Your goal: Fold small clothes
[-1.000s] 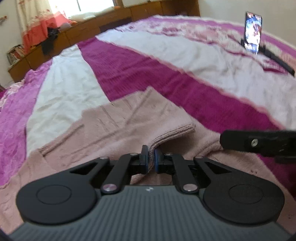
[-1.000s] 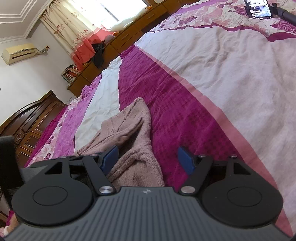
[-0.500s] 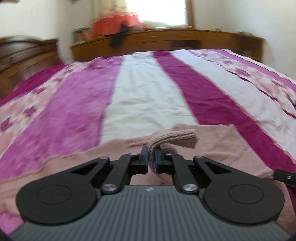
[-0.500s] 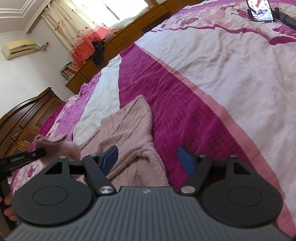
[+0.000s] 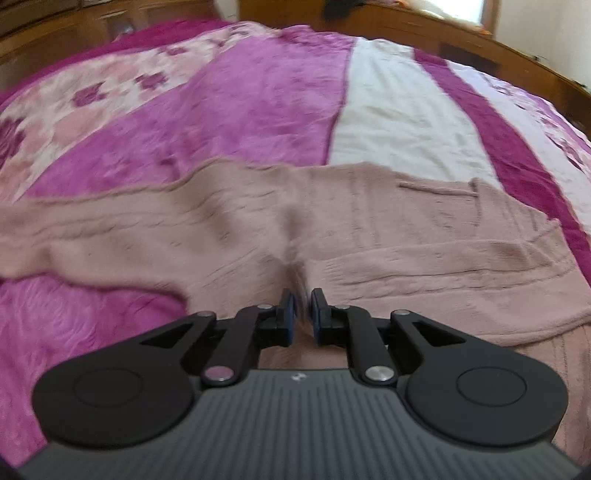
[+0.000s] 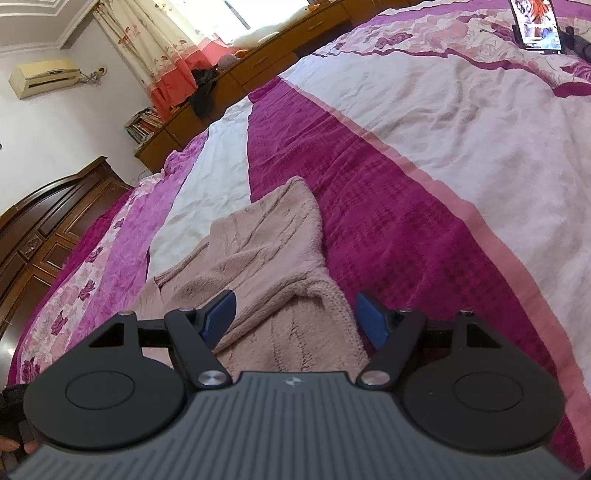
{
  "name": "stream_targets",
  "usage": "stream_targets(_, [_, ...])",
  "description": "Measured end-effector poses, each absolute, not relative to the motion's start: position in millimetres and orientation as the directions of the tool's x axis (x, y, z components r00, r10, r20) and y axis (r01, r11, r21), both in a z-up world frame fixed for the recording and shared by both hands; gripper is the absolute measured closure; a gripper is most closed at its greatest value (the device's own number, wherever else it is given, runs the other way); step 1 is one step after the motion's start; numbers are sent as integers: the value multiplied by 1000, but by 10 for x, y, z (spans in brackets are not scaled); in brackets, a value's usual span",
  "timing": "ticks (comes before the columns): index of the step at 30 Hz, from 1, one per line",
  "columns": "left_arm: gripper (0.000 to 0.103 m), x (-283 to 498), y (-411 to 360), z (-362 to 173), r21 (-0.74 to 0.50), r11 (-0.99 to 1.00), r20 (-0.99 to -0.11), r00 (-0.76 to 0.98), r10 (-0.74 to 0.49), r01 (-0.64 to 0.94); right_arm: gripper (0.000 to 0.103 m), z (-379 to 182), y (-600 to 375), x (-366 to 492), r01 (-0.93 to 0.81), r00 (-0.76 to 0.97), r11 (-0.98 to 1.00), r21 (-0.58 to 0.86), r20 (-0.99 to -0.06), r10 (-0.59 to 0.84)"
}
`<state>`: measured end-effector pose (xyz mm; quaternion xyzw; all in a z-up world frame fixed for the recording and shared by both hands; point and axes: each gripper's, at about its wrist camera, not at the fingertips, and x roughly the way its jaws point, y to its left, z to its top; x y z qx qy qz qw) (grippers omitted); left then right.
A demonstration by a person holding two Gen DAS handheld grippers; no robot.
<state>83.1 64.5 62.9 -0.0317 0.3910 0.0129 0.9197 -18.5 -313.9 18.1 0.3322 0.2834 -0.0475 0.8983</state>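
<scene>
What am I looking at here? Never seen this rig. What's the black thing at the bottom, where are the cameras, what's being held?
No robot arm here: a person holds a two-finger gripper in each hand, and each gripper carries a fisheye camera looking forward along its fingers. The black shape at the bottom of each picture is the gripper's own body.

Left wrist view: the left gripper has its blue-padded fingers nearly together, with a pinch of the pink knit sweater between them. The picture is blurred.

Right wrist view: the right gripper is open, holding nothing, its fingers either side of the same sweater.

The sweater lies on a bed with a magenta, white and floral bedspread. A phone stands propped at the far side.
</scene>
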Motion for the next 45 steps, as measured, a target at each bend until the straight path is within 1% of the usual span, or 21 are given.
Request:
stream_targets(2, [86,790,736,616,-65,996,-723,690,0,-67,25,197,-3108,-179,268,834,782,563,-541,104])
stream_targets(7, [85,690,834,694,-72,995,-710,704,-3,-68,25,249,-3053,-167,257,834,798,545,-542,102])
stream_targets(11, [75,674,909,757,-91,994,-699,715,-16,-66,25,350,-3108,-100,238,836,816,527,-538,104])
stream_targets(14, [73,703,948,764,-104,993,-695,719,-27,-64,25,501,-3208,35,210,847,848,486,-524,91])
stream_targets(18, [72,832,968,676,-101,993,-712,702,-26,-66,25,595,-3351,424,175,827,875,451,-549,118])
stream_targets(22, [72,947,995,555,-118,989,-730,682,-25,-89,25,509,-3409,892,153,789,888,434,-595,155])
stream_targets(28, [72,1052,1023,461,-129,984,-740,672,-13,-124,25,268,-3321,1454,161,751,926,343,-651,110])
stream_targets(32, [71,1088,987,447,-116,988,-732,681,-17,-100,28,93,-3300,1635,184,733,931,316,-675,84])
stream_targets(34, [71,1123,966,415,-106,990,-731,682,-12,-96,36,40,-3282,1652,183,736,933,309,-673,78])
stream_targets(35, [71,1141,956,396,-101,990,-732,682,-8,-98,45,23,-3271,1653,177,738,937,301,-671,76])
stream_targets(36, [71,1150,944,377,-95,990,-729,684,-1,-101,60,16,-3258,1654,170,740,940,297,-668,77])
stream_targets(37, [72,1151,925,365,-86,991,-724,689,5,-98,67,12,-3248,1642,160,747,942,294,-661,79])
stream_targets(38, [82,1148,900,363,-69,993,-717,696,15,-92,85,20,-3235,1631,151,755,945,291,-651,80])
stream_targets(39, [91,1142,872,371,-56,995,-707,707,16,-78,91,42,-3225,1607,140,767,948,284,-637,77])
stream_targets(42, [92,1114,795,508,-52,998,-657,754,0,-45,93,153,-3208,1479,120,829,954,273,-557,55])
stream_targets(45, [92,1064,747,743,-38,999,-551,835,1,-26,93,219,-3205,1404,147,860,961,234,-510,-7])
